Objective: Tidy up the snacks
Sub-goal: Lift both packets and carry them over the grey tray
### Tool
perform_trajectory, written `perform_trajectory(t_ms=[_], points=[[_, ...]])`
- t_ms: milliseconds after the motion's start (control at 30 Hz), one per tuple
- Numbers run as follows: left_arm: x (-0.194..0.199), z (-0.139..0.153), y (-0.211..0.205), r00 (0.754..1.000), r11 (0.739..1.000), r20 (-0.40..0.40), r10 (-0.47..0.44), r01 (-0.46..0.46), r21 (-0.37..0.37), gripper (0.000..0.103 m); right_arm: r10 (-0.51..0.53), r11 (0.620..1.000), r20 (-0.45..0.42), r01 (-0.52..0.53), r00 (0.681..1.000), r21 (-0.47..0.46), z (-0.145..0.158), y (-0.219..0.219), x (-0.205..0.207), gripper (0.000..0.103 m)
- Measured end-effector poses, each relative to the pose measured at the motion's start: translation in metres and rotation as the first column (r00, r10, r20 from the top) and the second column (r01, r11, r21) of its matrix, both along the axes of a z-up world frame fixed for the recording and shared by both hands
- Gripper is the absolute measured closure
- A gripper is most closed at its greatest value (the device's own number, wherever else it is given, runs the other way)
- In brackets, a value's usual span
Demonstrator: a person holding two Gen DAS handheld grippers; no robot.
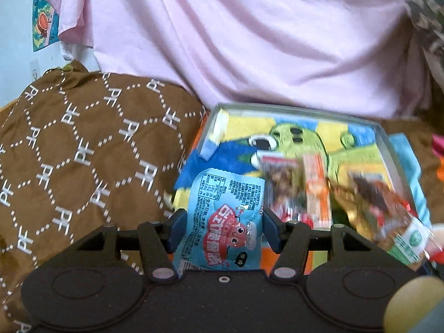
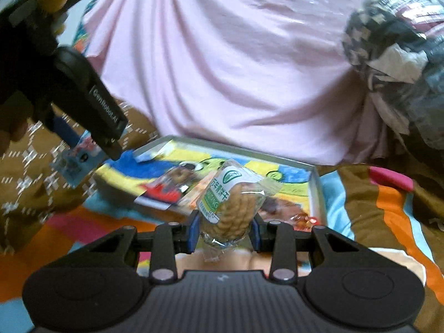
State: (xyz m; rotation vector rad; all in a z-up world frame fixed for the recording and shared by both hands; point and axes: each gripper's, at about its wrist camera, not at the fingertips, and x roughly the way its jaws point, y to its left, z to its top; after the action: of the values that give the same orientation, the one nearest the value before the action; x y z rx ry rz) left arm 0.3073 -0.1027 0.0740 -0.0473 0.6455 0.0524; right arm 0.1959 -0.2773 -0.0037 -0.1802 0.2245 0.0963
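Note:
My left gripper is shut on a light blue snack packet with a red cartoon figure, held above the near left corner of the box. My right gripper is shut on a clear pack of round biscuits with a green and white label, held upright over the box's near edge. The same biscuit pack shows blurred at the right of the left wrist view. A shallow grey-rimmed box with a cartoon-printed bottom holds several snack packets. The left gripper appears at the upper left of the right wrist view, with the blue packet in it.
A brown patterned cushion or quilt rises left of the box. A pink sheet hangs behind it. A dark patterned cloth lies at the upper right. The box rests on a striped orange, blue and brown cover.

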Motion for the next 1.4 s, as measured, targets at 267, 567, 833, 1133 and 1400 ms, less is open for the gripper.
perform_trajectory(t_ms=[267, 567, 833, 1133, 1400], points=[[0.056, -0.005, -0.005, 0.996, 0.994, 0.007, 0.093, -0.092, -0.065, 0.043, -0.01, 0.994, 0.016, 0.008, 1.0, 0.11, 0.012, -0.024, 0.042, 0.063], [0.107, -0.019, -0.009, 0.993, 0.993, -0.01, 0.114, -0.114, -0.032, 0.043, 0.03, 0.974, 0.005, -0.03, 1.0, 0.224, 0.013, -0.038, 0.083, 0.063], [0.12, -0.036, -0.015, 0.993, 0.993, -0.021, 0.112, -0.113, -0.019, 0.042, 0.027, 0.969, -0.064, -0.01, 0.998, 0.248, 0.004, -0.047, 0.103, 0.062], [0.124, -0.035, -0.019, 0.992, 0.992, -0.014, 0.125, -0.125, -0.001, 0.042, 0.008, 0.963, -0.093, 0.017, 0.996, 0.268, -0.001, -0.052, 0.109, 0.059], [0.13, -0.032, -0.021, 0.99, 0.99, -0.027, 0.14, -0.139, 0.03, 0.038, -0.002, 0.965, -0.091, 0.026, 0.996, 0.261, 0.0, -0.051, 0.11, 0.052]])
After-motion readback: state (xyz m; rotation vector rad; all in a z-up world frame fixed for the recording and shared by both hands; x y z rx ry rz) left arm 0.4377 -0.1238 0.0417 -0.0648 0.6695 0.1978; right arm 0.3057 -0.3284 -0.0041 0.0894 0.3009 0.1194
